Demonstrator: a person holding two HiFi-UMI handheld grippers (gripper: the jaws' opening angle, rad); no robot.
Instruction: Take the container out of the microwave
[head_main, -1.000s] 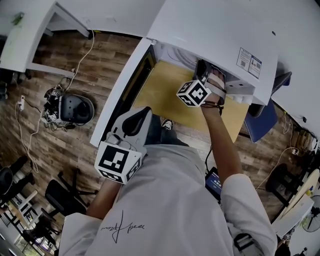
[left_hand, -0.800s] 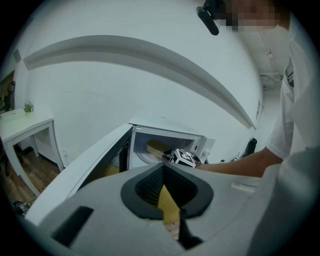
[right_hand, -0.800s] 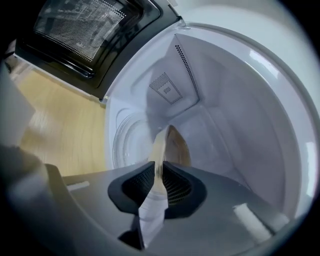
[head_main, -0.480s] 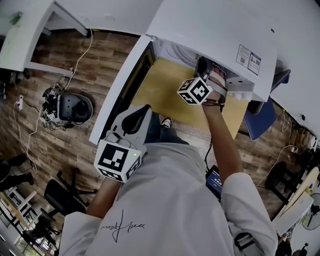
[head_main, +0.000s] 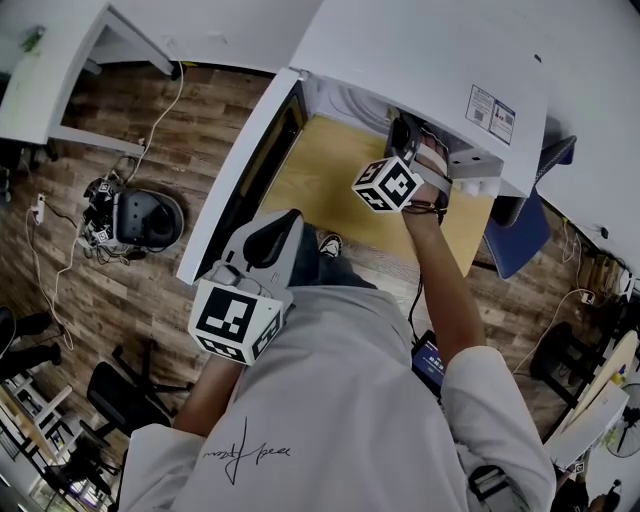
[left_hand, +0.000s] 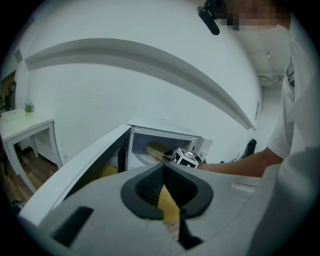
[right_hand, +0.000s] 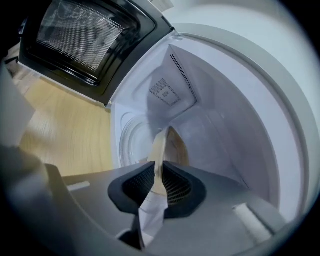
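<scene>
Now, at the right gripper (right_hand: 157, 167): jaws just been closing, and pinching the thin tan edge of the container (right_hand: 159, 147). Sits right between the jaw tips and sticks out ahead of them, inside the microwave (right_hand: 215, 100). At the left gripper (left_hand: 163, 172): tips pressed together, holding nothing. Lies far ahead of these jaws, past the open door (left_hand: 85, 160).

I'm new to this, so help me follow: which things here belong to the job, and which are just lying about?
Job: microwave, its open door, container inside, right claw shut on the container's edge.

Lying about: grey device with cables on the floor, blue chair, white side table, left claw held back, shut and empty.
</scene>
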